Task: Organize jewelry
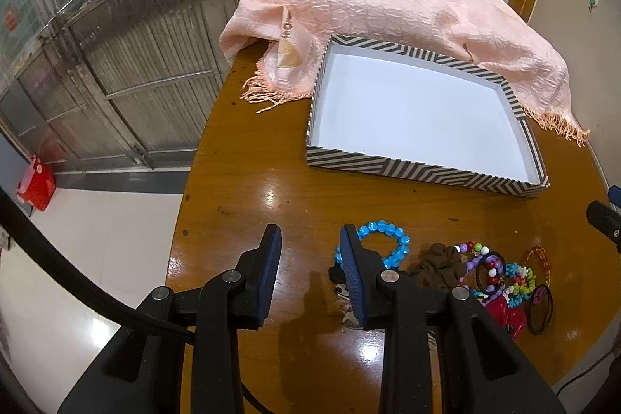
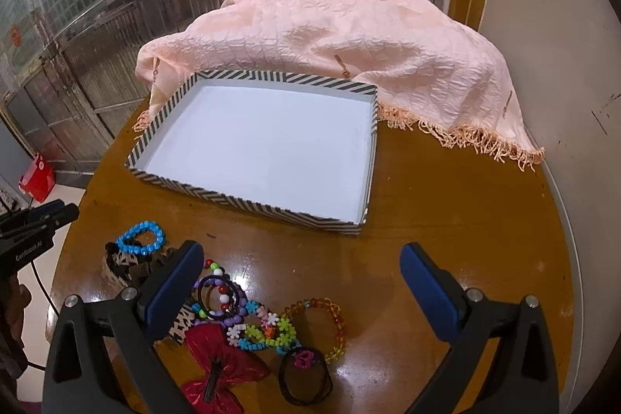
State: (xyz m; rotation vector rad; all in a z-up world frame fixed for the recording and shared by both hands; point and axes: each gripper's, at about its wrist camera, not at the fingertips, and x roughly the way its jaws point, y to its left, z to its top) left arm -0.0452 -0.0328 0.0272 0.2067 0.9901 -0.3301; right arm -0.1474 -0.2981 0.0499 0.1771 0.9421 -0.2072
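Note:
A heap of jewelry lies on the round wooden table (image 2: 446, 204) in front of a black-and-white striped box (image 2: 252, 206) with a bare white floor. The heap includes a blue bead bracelet (image 1: 396, 231) (image 2: 141, 237), a purple bead bracelet (image 2: 235, 297), an amber bracelet (image 2: 335, 317), a red butterfly clip (image 2: 221, 363) and a black hair band (image 2: 306, 381). My left gripper (image 1: 310, 239) is open over bare wood, its right finger just left of the blue bracelet. My right gripper (image 2: 302, 253) stands wide open above the heap's right side, holding nothing.
A pink fringed scarf (image 2: 349, 37) is draped over the table's far side behind the box (image 1: 407, 169). A brown scrunchie (image 1: 438, 266) lies in the heap. The table's left edge drops to a pale floor with a red stool (image 1: 35, 185). Metal doors stand behind.

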